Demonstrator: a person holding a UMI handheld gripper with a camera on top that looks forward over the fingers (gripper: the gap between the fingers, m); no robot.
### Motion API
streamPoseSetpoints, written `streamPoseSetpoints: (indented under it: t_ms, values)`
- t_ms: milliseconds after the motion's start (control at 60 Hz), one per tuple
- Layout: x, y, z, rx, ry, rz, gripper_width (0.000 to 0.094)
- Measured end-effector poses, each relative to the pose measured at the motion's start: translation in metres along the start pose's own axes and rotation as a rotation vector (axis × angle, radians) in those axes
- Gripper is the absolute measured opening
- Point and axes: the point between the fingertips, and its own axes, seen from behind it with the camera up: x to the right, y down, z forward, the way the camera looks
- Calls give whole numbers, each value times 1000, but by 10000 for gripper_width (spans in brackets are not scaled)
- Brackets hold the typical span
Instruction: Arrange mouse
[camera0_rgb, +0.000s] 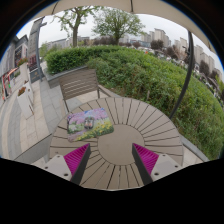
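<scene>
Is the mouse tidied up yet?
Not yet. Nothing looks done: no mouse shows anywhere. The gripper is open and empty, over the round slatted table. A colourful mat lies just beyond the fingers. Finding, grabbing and placing the mouse are all left.

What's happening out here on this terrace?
A hand-held tool hangs over a round slatted table, its two fingers open with nothing between them. Beyond the fingers, a colourful mat lies on the table near a chair. No mouse can be seen at this moment. A hedge and city buildings stand beyond.
</scene>
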Motion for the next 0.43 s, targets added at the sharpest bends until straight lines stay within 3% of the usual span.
streamPoseSetpoints:
  t_ms: [200,433]
  values:
    - [43,34,-67,13,1,3,850]
    - [79,87,-98,-36,-40,20,849]
